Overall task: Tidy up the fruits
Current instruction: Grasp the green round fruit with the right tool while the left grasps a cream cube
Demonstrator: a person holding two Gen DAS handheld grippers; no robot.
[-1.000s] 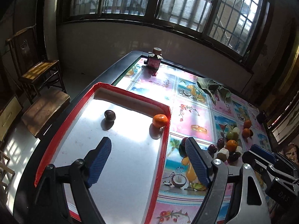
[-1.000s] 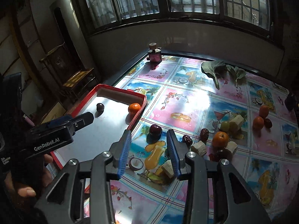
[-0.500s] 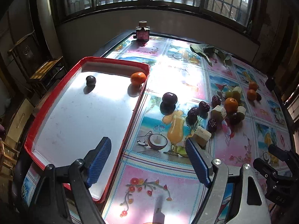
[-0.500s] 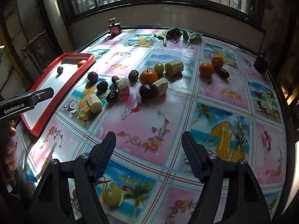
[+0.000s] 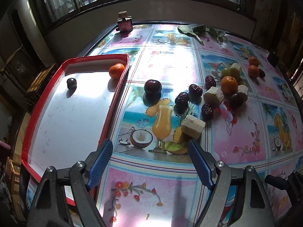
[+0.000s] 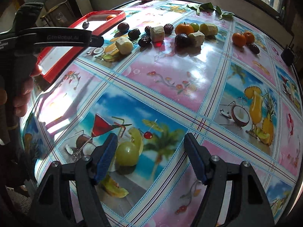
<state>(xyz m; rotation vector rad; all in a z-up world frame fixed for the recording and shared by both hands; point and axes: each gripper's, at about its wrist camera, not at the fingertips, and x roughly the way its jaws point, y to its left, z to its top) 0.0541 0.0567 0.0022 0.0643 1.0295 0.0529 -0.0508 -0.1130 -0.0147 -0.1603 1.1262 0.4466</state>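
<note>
A red tray (image 5: 115, 102) with a white floor lies at the left and holds an orange (image 5: 116, 70) and a small dark plum (image 5: 71, 83). Right of it, loose on the patterned tablecloth, lie a dark plum (image 5: 153, 87), several red dates (image 5: 195, 90), pale cut chunks (image 5: 193, 126), an orange (image 5: 229, 85) and two more oranges (image 5: 253, 71). My left gripper (image 5: 150, 162) is open and empty, low over the cloth near the tray's right rim, short of the nearest chunk. My right gripper (image 6: 151, 157) is open and empty over the near cloth, far from the fruit row (image 6: 182, 28).
A small dark bottle (image 5: 124, 23) and green leaves (image 5: 198, 30) sit at the table's far edge. A dark block (image 6: 287, 54) stands by the right edge. A hand (image 6: 22, 94) holds the left gripper's body (image 6: 56, 37). The cloth carries printed fruit and drink pictures.
The left gripper swung right from above the tray to the cloth beside it and came lower. The right gripper's jaws widened, and it drew back from the fruit to the near cloth.
</note>
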